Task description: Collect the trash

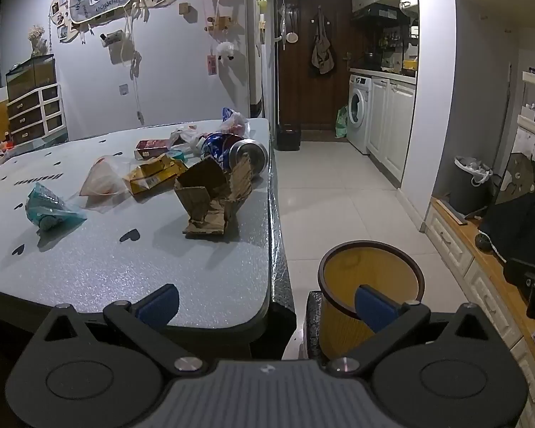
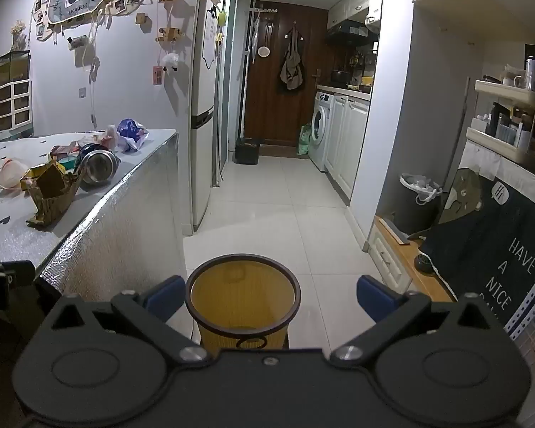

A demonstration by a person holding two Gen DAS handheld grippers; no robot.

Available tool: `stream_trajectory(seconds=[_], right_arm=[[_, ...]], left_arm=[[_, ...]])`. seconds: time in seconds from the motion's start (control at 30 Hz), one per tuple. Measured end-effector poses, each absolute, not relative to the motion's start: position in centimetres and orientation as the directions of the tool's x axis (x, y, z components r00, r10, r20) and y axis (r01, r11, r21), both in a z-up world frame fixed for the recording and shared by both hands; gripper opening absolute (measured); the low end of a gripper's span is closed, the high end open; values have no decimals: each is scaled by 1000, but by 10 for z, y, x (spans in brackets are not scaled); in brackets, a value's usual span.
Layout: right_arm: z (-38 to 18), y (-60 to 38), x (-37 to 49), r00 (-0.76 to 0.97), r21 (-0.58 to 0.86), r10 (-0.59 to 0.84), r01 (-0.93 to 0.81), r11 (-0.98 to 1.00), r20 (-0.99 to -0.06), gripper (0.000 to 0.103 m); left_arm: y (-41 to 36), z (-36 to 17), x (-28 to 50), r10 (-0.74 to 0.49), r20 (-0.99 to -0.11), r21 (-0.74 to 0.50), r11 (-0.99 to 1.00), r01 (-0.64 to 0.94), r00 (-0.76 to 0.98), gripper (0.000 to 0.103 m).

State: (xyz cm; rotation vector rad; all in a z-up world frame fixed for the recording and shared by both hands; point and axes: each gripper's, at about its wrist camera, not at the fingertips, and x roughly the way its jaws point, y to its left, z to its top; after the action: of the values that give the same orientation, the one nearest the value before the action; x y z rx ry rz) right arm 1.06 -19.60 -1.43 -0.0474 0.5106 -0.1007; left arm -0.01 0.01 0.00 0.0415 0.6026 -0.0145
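1. The left gripper (image 1: 265, 306) and right gripper (image 2: 267, 296) are both standing with jaws spread wide, holding nothing.
2. The trash is lying on the desk (image 1: 125, 267), left of the yellow bin (image 2: 242, 299) on the floor.
3. The torn cardboard (image 1: 212, 196) is sitting nearest the bin; judged best first, pinched across a firm flap.

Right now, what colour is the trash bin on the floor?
The trash bin is yellow with a dark brown rim, clearest in the right wrist view.

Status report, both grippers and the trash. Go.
Left gripper open, empty. Right gripper open, empty. Trash on table untouched; yellow bin empty below. Path clear.
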Motion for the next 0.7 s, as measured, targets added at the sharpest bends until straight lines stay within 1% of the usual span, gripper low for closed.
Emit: stream_trajectory(seconds=[0.7], right_arm=[[-14,-196,9,871,-67,-106,85,994,-479,103]], left_arm=[[0,0,0,2,-561,41,999,25,828,103]])
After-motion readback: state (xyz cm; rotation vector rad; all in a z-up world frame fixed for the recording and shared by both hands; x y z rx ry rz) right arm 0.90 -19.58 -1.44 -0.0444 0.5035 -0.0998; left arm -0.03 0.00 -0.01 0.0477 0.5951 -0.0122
